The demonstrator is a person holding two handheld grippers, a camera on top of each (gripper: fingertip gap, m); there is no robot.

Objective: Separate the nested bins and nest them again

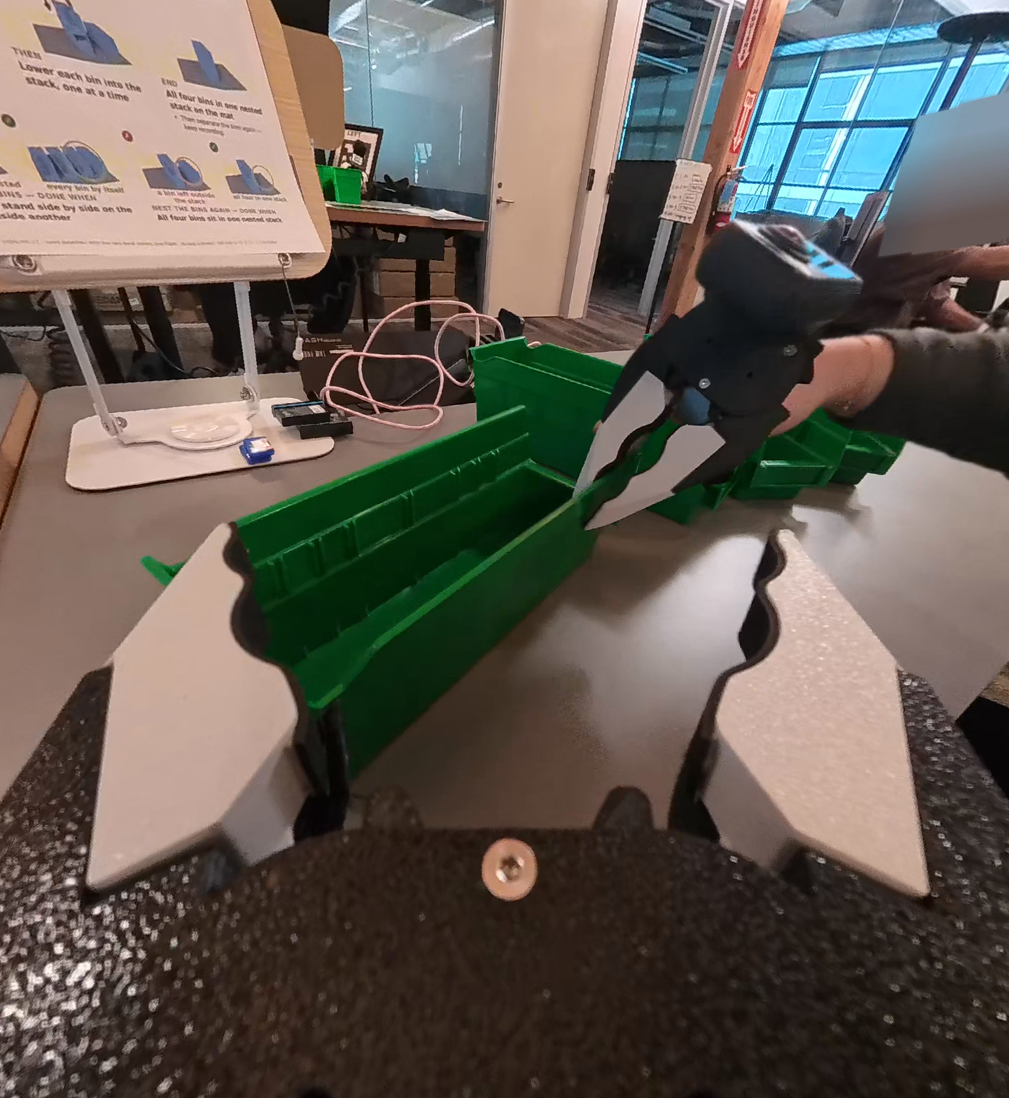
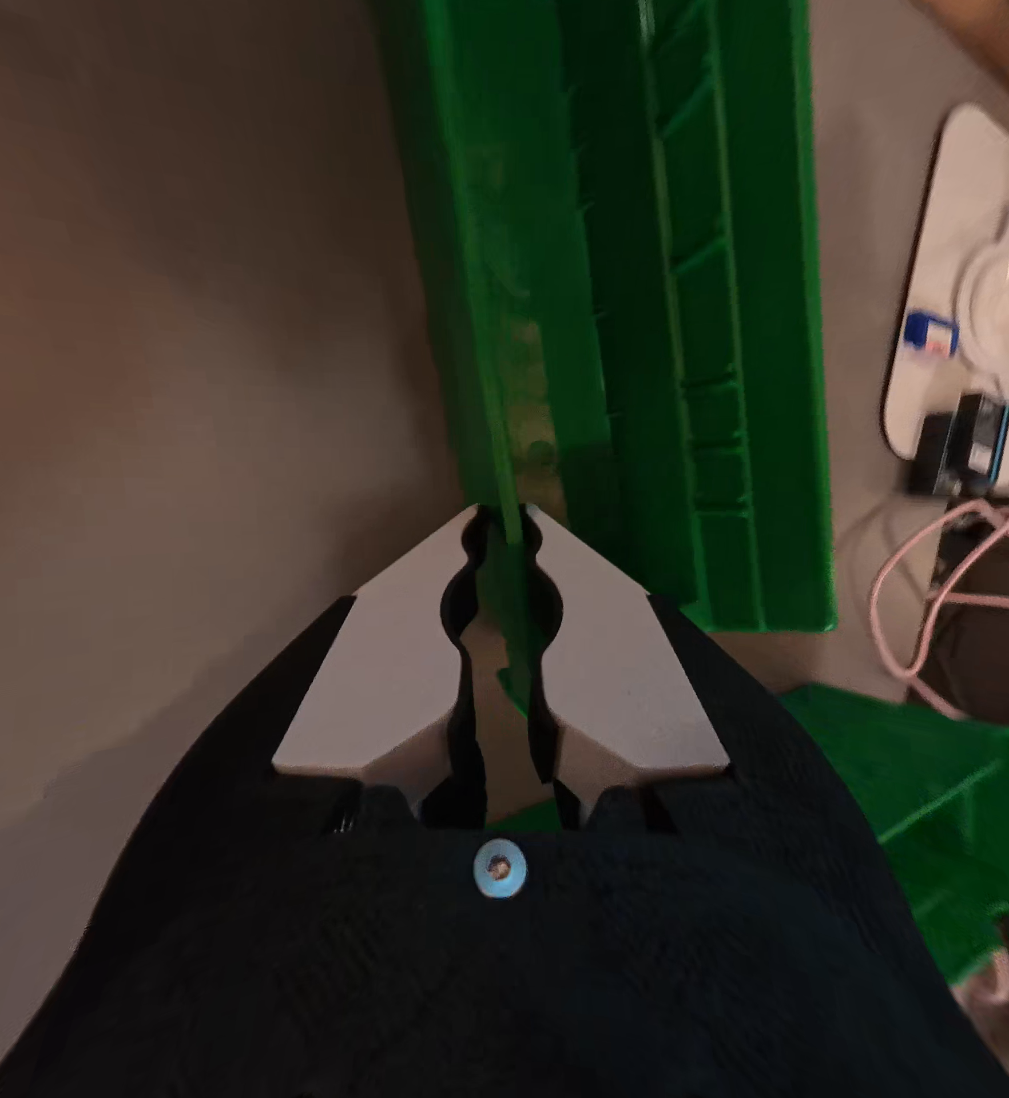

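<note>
A long green bin [image 1: 431, 570] lies on the grey table [image 1: 639, 653], running away from me. My left gripper [image 1: 505, 538] is open; the bin's near end sits just inside its left finger [image 1: 193, 683], with nothing pinched. My right gripper [image 1: 586, 510] is shut on the thin side wall at the bin's far end. In the right wrist view the right gripper [image 2: 503, 511] clamps that wall edge of the bin [image 2: 609, 297]. More green bins [image 1: 544, 392] stand behind, and another group [image 1: 787, 469] lies to the right; one shows in the right wrist view [image 2: 936, 832].
A stand with an instruction sheet [image 1: 133, 119] and white base [image 1: 193, 439] sits at the back left, with black boxes [image 1: 312, 419], a small blue item [image 1: 256, 450] and a pink cable [image 1: 395, 380] nearby. A person's hand and sleeve [image 1: 906, 392] hold the right gripper.
</note>
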